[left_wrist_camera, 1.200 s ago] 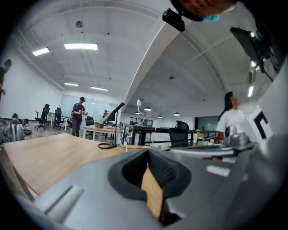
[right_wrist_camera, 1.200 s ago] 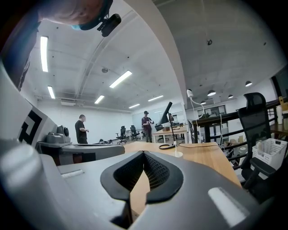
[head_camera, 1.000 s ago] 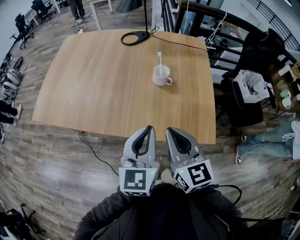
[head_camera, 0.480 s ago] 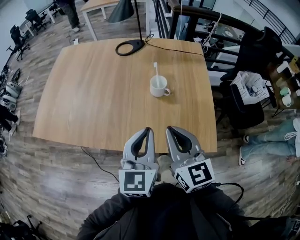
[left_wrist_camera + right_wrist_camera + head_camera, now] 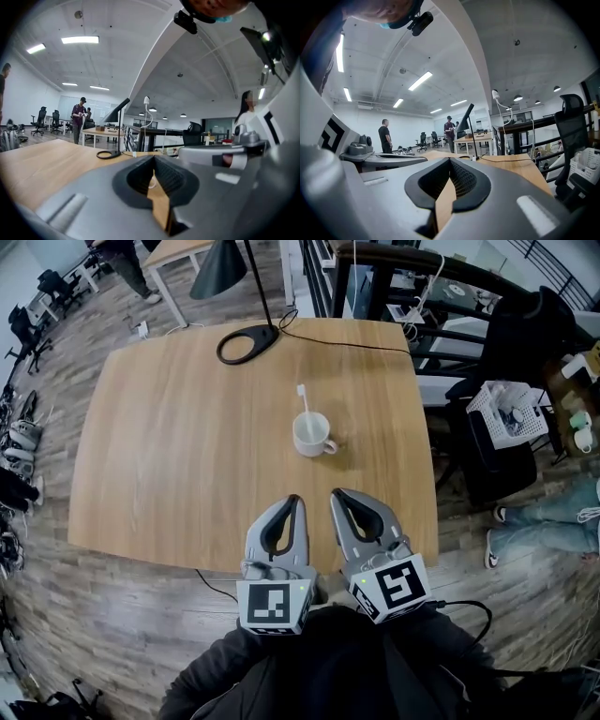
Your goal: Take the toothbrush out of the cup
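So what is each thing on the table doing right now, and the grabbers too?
Toothbrush: standing in the cup, bristles up, not taken out yet.
Cup: upright on the table, handle to the right in the head view.
Left hand-held gripper: shut, empty, apart from the cup.
Right hand-held gripper: shut, empty, apart from the cup.
Lamp: upright at the table's far edge.

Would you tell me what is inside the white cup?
A white toothbrush stands in the cup, its head sticking up above the rim. The cup's wall hides its lower end; the bottom is too small to make out.
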`<act>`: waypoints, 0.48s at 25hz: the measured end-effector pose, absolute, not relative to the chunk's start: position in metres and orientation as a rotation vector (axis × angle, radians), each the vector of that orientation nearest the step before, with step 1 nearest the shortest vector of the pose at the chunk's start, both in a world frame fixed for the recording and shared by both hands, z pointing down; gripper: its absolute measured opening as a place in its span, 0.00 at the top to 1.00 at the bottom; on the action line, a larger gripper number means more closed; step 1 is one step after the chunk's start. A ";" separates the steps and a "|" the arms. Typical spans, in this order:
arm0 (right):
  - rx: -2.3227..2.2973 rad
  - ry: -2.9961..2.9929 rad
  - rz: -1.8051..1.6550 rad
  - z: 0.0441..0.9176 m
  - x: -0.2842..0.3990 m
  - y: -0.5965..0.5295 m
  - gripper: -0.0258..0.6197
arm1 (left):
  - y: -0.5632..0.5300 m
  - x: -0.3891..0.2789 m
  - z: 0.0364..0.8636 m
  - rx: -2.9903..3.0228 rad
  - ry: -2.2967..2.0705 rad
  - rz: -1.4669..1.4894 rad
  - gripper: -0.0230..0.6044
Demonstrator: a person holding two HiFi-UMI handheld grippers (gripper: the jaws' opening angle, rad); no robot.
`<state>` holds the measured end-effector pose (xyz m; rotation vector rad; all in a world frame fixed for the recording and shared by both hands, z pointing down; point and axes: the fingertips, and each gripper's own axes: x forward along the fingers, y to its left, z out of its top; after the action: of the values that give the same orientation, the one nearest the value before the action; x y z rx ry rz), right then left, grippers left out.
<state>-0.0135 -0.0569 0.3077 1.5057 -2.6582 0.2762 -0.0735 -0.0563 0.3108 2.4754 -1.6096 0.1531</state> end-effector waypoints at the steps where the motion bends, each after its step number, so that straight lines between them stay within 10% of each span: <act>1: 1.502 -2.658 0.285 0.309 -0.012 -0.065 0.96 | -0.064 -0.073 0.312 2.476 -1.618 0.161 0.95; 12: 1.432 -2.676 0.333 0.322 -0.003 -0.137 0.95 | -0.132 -0.059 0.322 2.411 -1.654 0.234 0.95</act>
<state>-0.0027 -0.1369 0.3219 1.4315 -2.6757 0.3326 -0.0585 -0.1318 0.3221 2.4112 -1.6541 0.2345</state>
